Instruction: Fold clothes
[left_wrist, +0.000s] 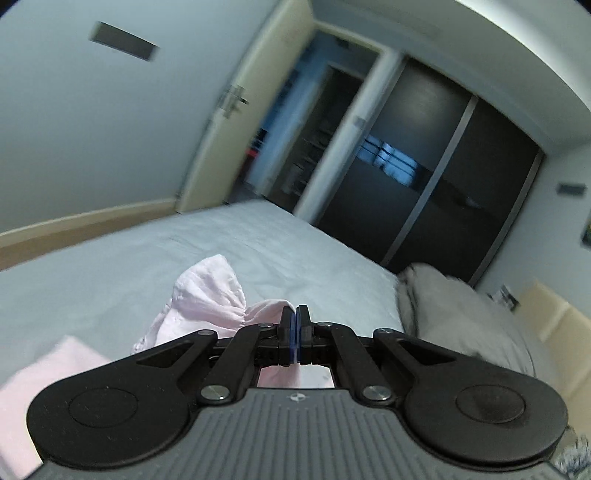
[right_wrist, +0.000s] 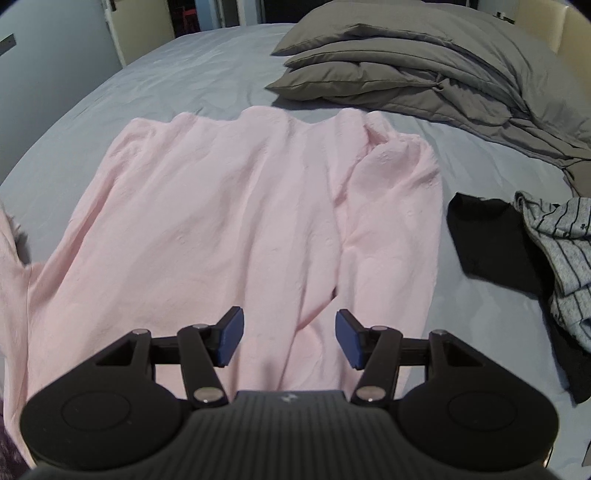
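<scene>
On the pale blue bed sheet (right_wrist: 192, 74) lies the soft pink fleece garment (right_wrist: 229, 206), spread flat. The left gripper (left_wrist: 294, 325) has its fingers pinched shut on a bunched corner of that pink cloth, lifted above the bed. The right gripper (right_wrist: 290, 338) hovers half open over the near edge, holding nothing. Judging by this, a fold-over is underway; next, the raised corner needs laying across the body.

Right tool (right_wrist: 290, 338) open above pink garment (right_wrist: 236, 221) spread on bed (right_wrist: 166, 74).
</scene>
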